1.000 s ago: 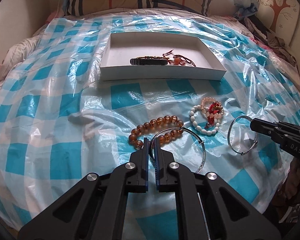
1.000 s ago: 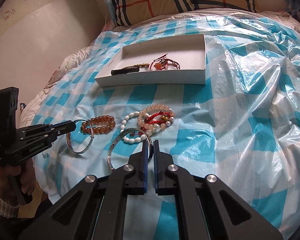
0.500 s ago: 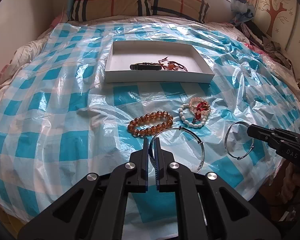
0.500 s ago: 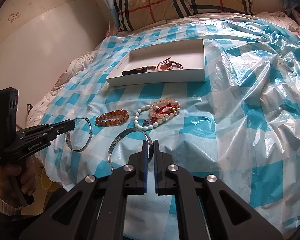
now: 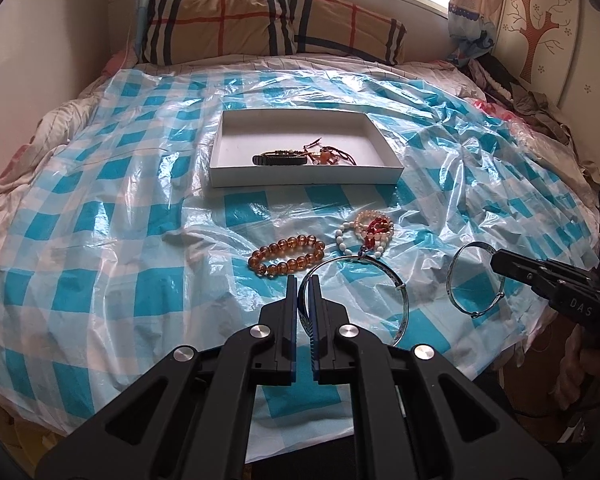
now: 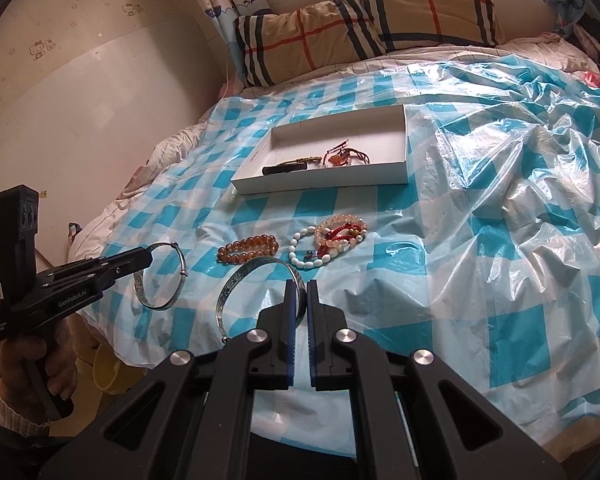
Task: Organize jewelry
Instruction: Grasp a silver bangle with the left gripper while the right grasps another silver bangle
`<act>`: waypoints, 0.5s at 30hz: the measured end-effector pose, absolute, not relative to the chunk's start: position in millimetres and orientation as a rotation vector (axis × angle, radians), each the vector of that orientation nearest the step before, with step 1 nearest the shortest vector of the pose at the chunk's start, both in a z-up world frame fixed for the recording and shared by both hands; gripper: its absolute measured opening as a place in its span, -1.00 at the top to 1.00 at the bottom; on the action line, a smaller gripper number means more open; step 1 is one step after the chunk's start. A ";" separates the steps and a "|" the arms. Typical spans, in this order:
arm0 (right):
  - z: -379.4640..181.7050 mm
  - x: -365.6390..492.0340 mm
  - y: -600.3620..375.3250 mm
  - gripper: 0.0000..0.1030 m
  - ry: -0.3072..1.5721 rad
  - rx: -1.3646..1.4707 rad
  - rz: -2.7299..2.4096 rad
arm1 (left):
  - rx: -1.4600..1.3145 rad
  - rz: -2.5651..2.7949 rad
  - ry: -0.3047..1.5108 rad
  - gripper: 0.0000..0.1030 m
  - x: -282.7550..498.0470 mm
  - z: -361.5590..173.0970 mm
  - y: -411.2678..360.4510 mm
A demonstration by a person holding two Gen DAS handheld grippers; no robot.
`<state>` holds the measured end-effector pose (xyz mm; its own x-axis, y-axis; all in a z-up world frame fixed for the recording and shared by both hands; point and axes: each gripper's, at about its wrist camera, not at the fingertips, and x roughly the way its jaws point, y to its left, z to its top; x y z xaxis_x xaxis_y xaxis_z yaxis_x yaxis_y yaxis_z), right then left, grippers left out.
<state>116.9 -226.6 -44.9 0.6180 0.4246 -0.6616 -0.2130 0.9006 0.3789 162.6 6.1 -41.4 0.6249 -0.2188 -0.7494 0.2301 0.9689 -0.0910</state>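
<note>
Left wrist view: your left gripper (image 5: 303, 280) is pinched on a silver bangle (image 5: 396, 300), the band caught between its pads and the loop swinging out to the 3 o'clock side, above the sheet. At 3 o'clock in this view your right gripper (image 5: 496, 258) is clamped on a second silver bangle (image 5: 452, 284), which hangs off its tip toward 9 o'clock, clear of the bed.

Right wrist view: the right gripper (image 6: 300, 286) shows the same grip, its bangle (image 6: 236, 288) arcing away toward 9 o'clock from the pads. Your left gripper (image 6: 150, 256) sits at 9 o'clock, held in a hand (image 6: 36, 364) with a pale cuff, its bangle (image 6: 140, 288) dangling at the tip.

On the blue-checked plastic sheet (image 5: 100, 240) three pieces lie near frame centre: an amber bead bracelet (image 5: 286, 256) at about 12 o'clock of the left gripper, and just beside it at 1 o'clock a white bead bracelet (image 5: 342, 240) overlapped by a pink bead bracelet with red cord (image 5: 374, 226).

Farther off at 12 o'clock stands the white box (image 5: 300, 178), open. Inside, near its front wall, lie a dark band (image 5: 278, 159) and, touching it on the 3 o'clock side, a red cord piece (image 5: 328, 156).

A plaid pillow (image 5: 268, 28) lies at the head of the bed.
</note>
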 end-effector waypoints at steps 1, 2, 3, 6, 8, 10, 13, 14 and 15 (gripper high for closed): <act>-40.7 114.4 -226.3 0.89 0.818 0.277 0.375 | 0.016 -0.259 0.852 0.91 160.1 -38.6 5.6; -36.5 111.9 -226.1 0.89 0.808 0.279 0.378 | 0.019 -0.258 0.845 0.91 157.6 -35.8 4.6; -32.2 109.6 -225.9 0.89 0.798 0.280 0.381 | 0.023 -0.257 0.838 0.91 155.0 -32.6 3.9; -20.2 102.0 -225.6 0.89 0.767 0.285 0.393 | 0.031 -0.255 0.816 0.91 146.7 -23.3 2.3; -12.0 97.2 -224.9 0.89 0.749 0.290 0.400 | 0.040 -0.250 0.799 0.91 140.5 -17.0 1.4; -4.5 93.4 -223.6 0.89 0.732 0.291 0.408 | 0.046 -0.248 0.784 0.91 135.1 -10.9 1.0; 5.2 87.5 -222.7 0.89 0.710 0.292 0.417 | 0.057 -0.244 0.761 0.91 128.3 -2.3 0.8; 7.8 86.2 -222.2 0.89 0.704 0.292 0.419 | 0.059 -0.244 0.753 0.91 126.1 0.4 0.6; 10.2 84.8 -221.8 0.89 0.698 0.293 0.421 | 0.061 -0.244 0.747 0.91 124.2 2.7 0.3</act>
